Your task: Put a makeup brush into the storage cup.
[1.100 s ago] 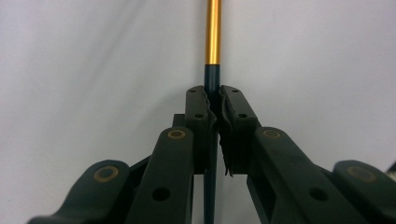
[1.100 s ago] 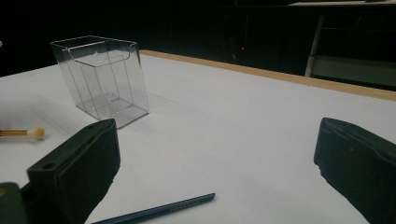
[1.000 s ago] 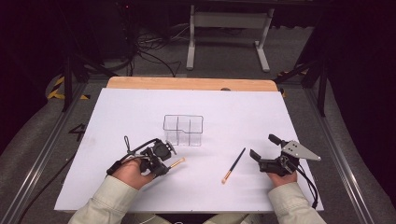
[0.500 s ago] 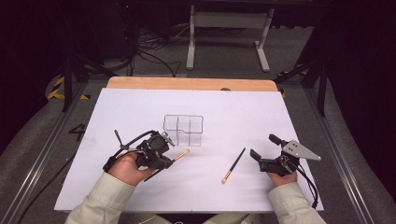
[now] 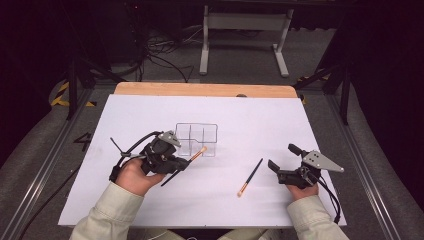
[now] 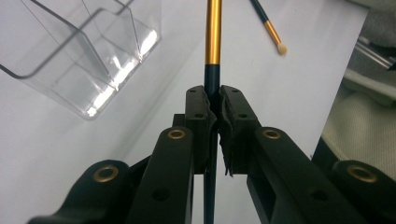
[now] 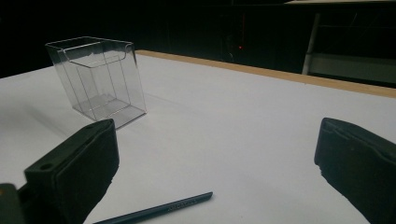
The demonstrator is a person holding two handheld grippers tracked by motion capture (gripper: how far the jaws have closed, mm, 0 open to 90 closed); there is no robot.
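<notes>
My left gripper point(image 5: 181, 163) is shut on a brush point(image 5: 196, 154) with a dark blue handle and a gold ferrule, held off the white table just in front of the clear plastic organizer point(image 5: 196, 138). In the left gripper view the jaws point(image 6: 213, 100) pinch the dark handle, and the brush point(image 6: 213, 37) points straight ahead past the organizer point(image 6: 88, 56). A second brush point(image 5: 250, 177) lies flat on the table, seen too in the left gripper view point(image 6: 268, 25). My right gripper point(image 5: 282, 156) rests open to its right, its jaws point(image 7: 219, 163) wide apart above that brush's handle tip point(image 7: 159, 210).
The white sheet point(image 5: 150, 115) covers the table, with a wooden edge point(image 5: 200, 90) at the far side. The organizer point(image 7: 95, 79) has several upright compartments. A metal stand point(image 5: 240, 30) and cables sit on the dark floor beyond.
My left gripper has risen from the table with the brush and moved toward the organizer. The right gripper and the second brush stayed where they were.
</notes>
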